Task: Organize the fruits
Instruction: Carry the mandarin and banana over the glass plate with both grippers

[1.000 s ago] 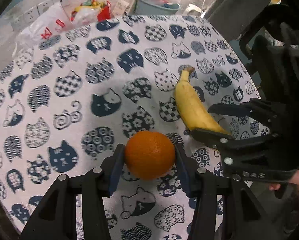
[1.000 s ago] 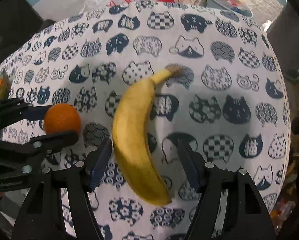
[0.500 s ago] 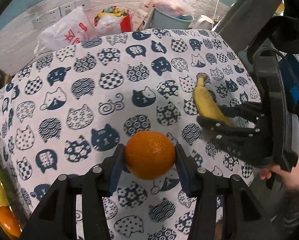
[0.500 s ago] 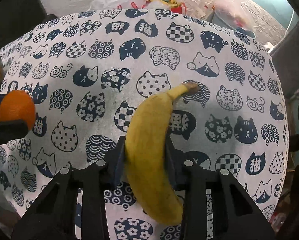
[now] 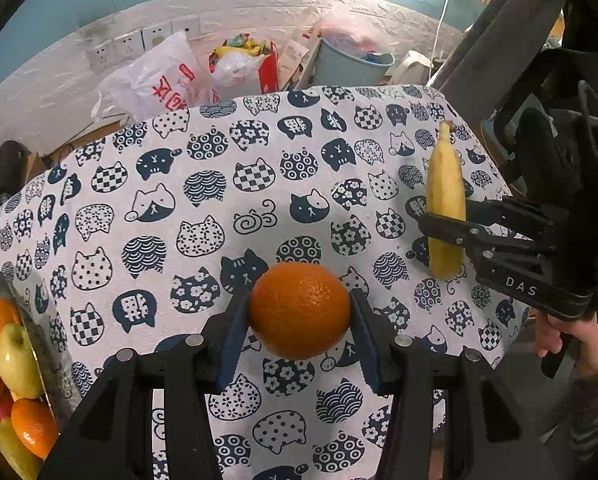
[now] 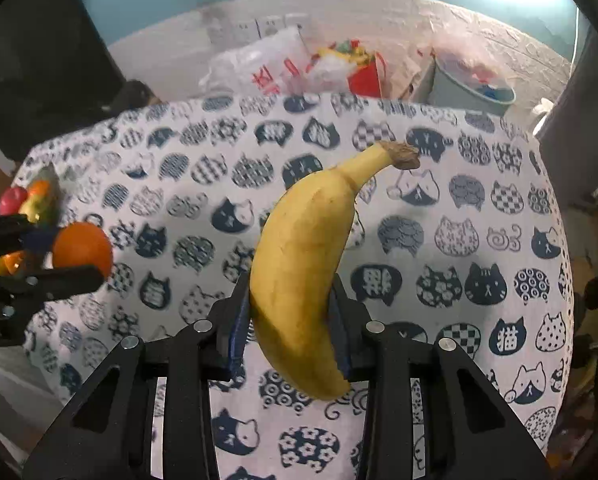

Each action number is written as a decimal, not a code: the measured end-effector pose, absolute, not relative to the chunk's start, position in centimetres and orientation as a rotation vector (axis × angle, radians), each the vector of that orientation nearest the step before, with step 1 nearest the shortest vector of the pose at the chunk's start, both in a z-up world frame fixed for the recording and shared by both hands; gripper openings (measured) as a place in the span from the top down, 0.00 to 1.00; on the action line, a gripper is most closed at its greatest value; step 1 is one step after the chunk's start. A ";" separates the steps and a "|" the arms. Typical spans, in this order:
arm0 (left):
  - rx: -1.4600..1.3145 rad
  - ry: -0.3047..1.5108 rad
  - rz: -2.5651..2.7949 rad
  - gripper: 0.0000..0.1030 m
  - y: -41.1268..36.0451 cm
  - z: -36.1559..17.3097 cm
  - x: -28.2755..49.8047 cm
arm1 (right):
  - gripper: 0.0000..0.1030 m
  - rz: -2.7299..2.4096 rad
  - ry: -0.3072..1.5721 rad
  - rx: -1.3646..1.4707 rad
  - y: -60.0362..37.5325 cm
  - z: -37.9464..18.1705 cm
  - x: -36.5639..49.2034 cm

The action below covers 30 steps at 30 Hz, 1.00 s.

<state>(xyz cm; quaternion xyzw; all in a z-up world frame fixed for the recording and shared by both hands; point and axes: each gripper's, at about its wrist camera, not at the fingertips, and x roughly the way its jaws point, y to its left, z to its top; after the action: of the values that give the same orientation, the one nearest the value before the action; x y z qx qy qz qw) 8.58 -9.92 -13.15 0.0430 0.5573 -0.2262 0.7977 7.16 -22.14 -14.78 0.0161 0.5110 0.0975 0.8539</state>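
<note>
One banana (image 6: 303, 264), perhaps three oranges (image 5: 299, 310).

**Two wrist cameras, one cat-print table**

The left wrist fisheye looks steeply down along its own fingers, close over the tablecloth (image 5: 219, 184), facing the far wall; the right gripper (image 5: 445, 224) enters from the frame's right. The right wrist fisheye looks down the same way, the left gripper (image 6: 55, 254) at its left edge. Both share the cloth, the white plastic bag (image 5: 155, 80) and the fruit bowl (image 5: 39, 320).
</note>
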 end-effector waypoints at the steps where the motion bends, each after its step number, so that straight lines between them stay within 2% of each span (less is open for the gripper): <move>1: 0.094 1.191 -0.485 0.51 -9.8 -12.9 8.5 | 0.67 0.212 1.067 0.036 -22.2 -14.5 7.1; 15: 0.058 1.136 -0.419 0.51 -5.3 -10.3 7.0 | 0.67 0.324 0.982 0.043 -18.9 -10.7 7.3; 30: -0.060 1.101 -0.225 0.51 5.5 -8.5 5.4 | 0.67 0.475 0.957 0.037 -10.6 -8.0 8.2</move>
<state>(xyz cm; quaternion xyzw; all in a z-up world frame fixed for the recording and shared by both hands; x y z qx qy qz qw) 5.43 5.46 -8.53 -0.0286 0.5218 -0.1068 0.8459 8.23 -10.55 -8.00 0.0176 0.4562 0.2262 0.8605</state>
